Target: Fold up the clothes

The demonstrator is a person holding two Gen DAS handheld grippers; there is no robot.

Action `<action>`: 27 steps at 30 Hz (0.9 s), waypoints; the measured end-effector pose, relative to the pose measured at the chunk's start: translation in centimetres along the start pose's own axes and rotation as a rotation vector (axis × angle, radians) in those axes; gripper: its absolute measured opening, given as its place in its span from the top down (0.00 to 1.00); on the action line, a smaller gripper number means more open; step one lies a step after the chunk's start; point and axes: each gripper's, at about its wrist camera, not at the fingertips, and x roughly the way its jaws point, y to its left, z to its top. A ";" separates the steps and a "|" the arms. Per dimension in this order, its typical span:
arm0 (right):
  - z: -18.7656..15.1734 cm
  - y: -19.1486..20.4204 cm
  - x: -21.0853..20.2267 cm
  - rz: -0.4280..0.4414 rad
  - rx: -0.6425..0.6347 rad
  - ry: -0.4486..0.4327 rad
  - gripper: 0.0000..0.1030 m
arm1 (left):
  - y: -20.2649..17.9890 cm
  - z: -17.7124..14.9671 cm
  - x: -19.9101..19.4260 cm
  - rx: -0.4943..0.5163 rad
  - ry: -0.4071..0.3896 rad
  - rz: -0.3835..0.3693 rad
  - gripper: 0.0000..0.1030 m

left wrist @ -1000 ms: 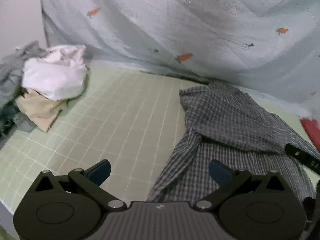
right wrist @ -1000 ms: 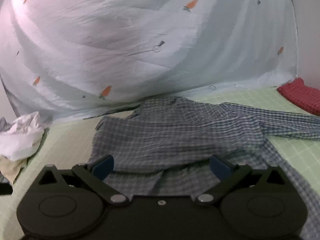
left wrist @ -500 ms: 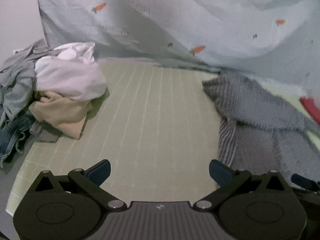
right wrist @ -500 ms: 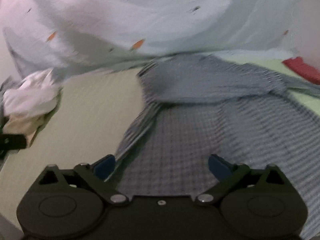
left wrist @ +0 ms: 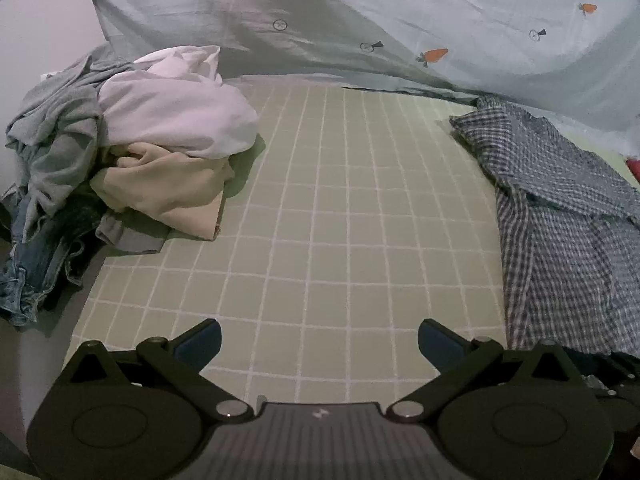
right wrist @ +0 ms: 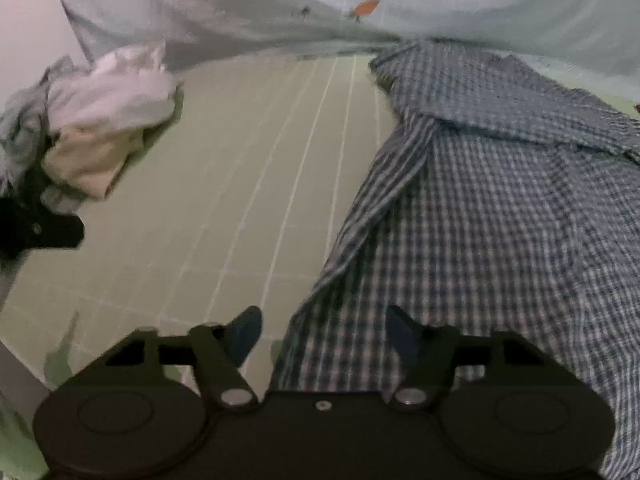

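A blue-and-white checked shirt lies crumpled on the right side of the green grid mat. My left gripper hangs open over bare mat, left of the shirt's edge, with nothing between its fingers. In the right wrist view the shirt fills the right half. My right gripper is low at the shirt's near left hem; its jaws are partly narrowed but still apart, and the hem edge lies between them. The mat shows to the left.
A heap of white, beige and grey clothes sits at the mat's left, with denim hanging off the edge. A pale sheet with carrot prints drapes behind. A red cloth shows at far right. The heap also appears in the right view.
The left gripper swung left, off the shirt and over bare mat. The right gripper dropped to the shirt's near left hem and its jaws narrowed.
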 end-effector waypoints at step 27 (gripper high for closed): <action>0.4 -9.8 -4.3 0.145 0.147 -0.061 0.99 | -10.9 0.2 0.7 0.088 0.042 -0.089 0.00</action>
